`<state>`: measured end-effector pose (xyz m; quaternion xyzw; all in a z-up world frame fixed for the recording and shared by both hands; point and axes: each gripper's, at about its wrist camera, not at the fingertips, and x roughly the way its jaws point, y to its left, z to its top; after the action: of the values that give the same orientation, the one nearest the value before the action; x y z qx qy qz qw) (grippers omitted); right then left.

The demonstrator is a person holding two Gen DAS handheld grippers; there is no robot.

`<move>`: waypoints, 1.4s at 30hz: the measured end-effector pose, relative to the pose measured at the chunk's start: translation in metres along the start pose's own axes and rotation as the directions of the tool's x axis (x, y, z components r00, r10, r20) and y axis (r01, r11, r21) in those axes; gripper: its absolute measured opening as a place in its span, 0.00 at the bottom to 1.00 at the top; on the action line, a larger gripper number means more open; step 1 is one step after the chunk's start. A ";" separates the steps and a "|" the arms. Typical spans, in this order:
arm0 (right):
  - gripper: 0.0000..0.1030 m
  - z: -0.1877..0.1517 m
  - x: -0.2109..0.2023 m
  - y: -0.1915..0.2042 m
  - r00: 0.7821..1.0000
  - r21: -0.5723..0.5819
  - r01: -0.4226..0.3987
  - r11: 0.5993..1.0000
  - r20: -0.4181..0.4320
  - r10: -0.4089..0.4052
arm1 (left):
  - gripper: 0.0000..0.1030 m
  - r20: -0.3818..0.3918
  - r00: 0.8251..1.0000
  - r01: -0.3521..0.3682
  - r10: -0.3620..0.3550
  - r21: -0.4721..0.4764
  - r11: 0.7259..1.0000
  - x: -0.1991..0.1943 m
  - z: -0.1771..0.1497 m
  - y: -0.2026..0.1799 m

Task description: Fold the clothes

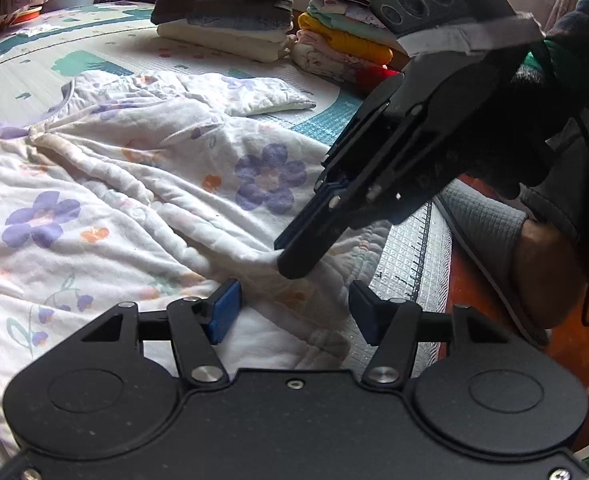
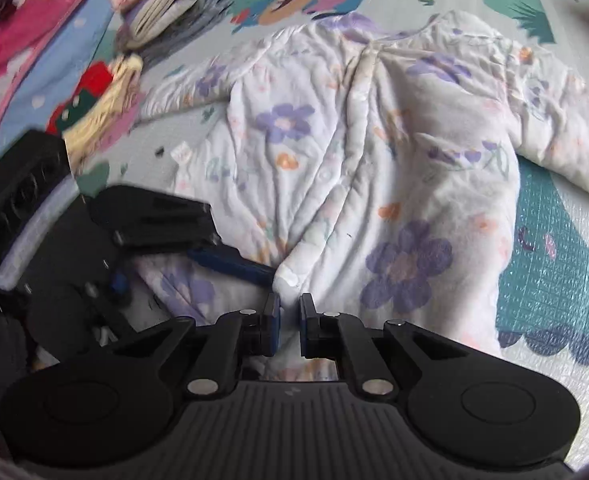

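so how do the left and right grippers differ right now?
The left gripper stands open, its blue pads apart over the white floral quilted garment, gripping nothing. The right gripper is shut, pinching a fold of that garment at its hem. Both are black, blue-padded and angled down at the same edge.

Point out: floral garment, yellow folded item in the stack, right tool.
floral garment [image 1: 270,178], left wrist view, purple flower print mid-fabric
yellow folded item [image 1: 346,40], left wrist view, its folded front edge
right tool [image 1: 284,256], left wrist view, tips pinching the fabric
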<state>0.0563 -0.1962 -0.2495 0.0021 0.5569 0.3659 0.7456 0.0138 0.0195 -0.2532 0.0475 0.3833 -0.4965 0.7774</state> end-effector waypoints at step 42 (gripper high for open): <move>0.45 0.013 0.003 0.021 0.999 -0.089 0.029 0.996 0.018 -0.027 | 0.64 -0.006 1.000 0.021 -0.022 -0.082 0.996 -0.005 -0.001 0.008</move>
<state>0.0557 -0.1741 -0.2385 -0.0359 0.5339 0.3799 0.7545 0.0186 0.0273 -0.2528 0.0129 0.4065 -0.4884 0.7720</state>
